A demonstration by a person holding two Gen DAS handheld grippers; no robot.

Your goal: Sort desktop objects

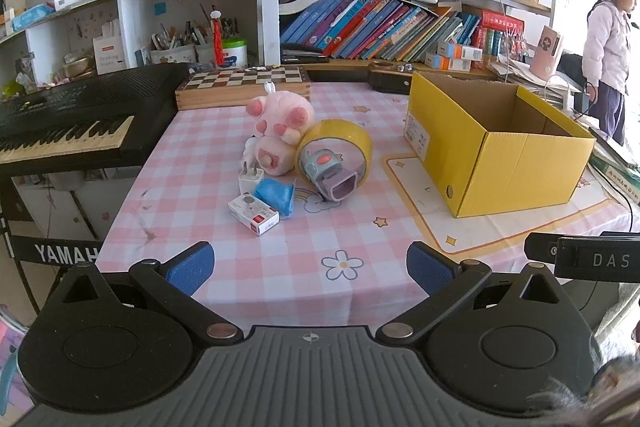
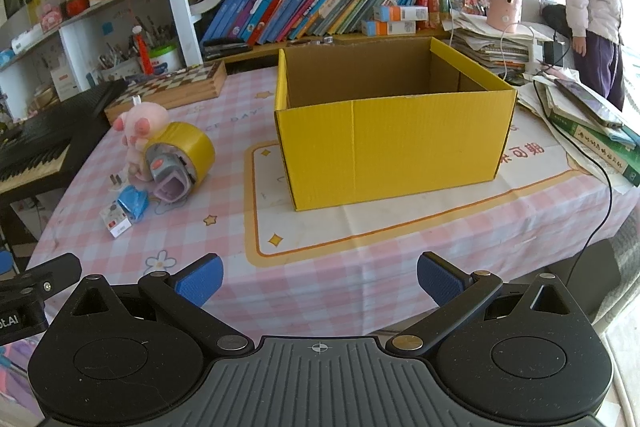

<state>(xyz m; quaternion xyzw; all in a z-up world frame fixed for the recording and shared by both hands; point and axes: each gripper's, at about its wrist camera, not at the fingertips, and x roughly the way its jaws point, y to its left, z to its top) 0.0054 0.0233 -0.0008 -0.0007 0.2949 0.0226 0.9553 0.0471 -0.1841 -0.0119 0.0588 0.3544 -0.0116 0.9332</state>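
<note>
While both hand-held grippers, left and right, hover spread and empty at the near counter edge, the pink plush toy left of the yellow box looks soft and light; squeeze its body.

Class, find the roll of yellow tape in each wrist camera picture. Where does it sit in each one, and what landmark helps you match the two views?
Left wrist view: the roll of yellow tape sits just right of centre, against the pink plush toy.
Right wrist view: the roll sits left of centre, beside the same toy.
Shared landmark: the open yellow cardboard box, to the right of the tape in both.
</note>
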